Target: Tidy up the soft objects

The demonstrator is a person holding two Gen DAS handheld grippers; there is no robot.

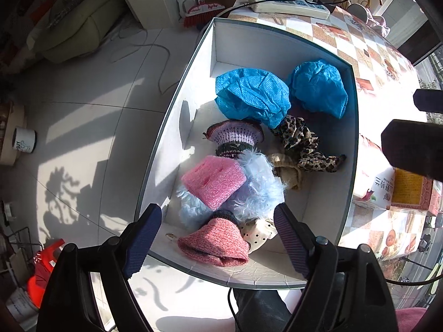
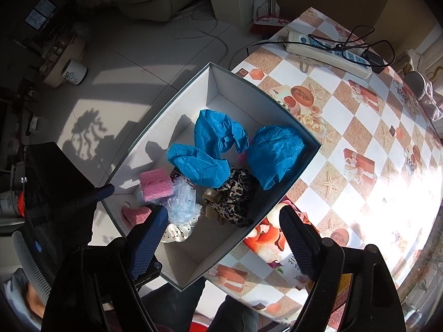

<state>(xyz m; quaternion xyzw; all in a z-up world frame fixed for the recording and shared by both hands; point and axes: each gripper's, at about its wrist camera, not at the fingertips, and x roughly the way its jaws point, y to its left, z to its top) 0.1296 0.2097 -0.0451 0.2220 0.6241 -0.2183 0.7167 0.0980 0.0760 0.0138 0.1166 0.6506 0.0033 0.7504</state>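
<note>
A white open box [image 1: 177, 105] on the table holds the soft things. Inside lie two crumpled blue covers [image 1: 252, 96] [image 1: 318, 88], a leopard-print cloth [image 1: 304, 144], a purple knitted hat [image 1: 235, 135], a pink foam piece [image 1: 213, 179], a pale blue fluffy item [image 1: 260, 188], a red knit hat [image 1: 216, 243] and a white dotted piece [image 1: 259, 233]. My left gripper [image 1: 217, 215] hangs open above the box's near end, over the red hat, holding nothing. My right gripper [image 2: 224, 213] stands open and empty over the box's [image 2: 155, 138] near right rim. The leopard cloth [image 2: 235, 193] lies just beyond it.
The table carries a checked cloth [image 2: 346, 127], a white power strip [image 2: 326, 49] with cables at the far end, and a printed packet [image 1: 398, 188] right of the box. The box overhangs a tiled floor [image 1: 97, 116]. A red broom [image 1: 203, 12] and a red stool [image 1: 41, 265] stand there.
</note>
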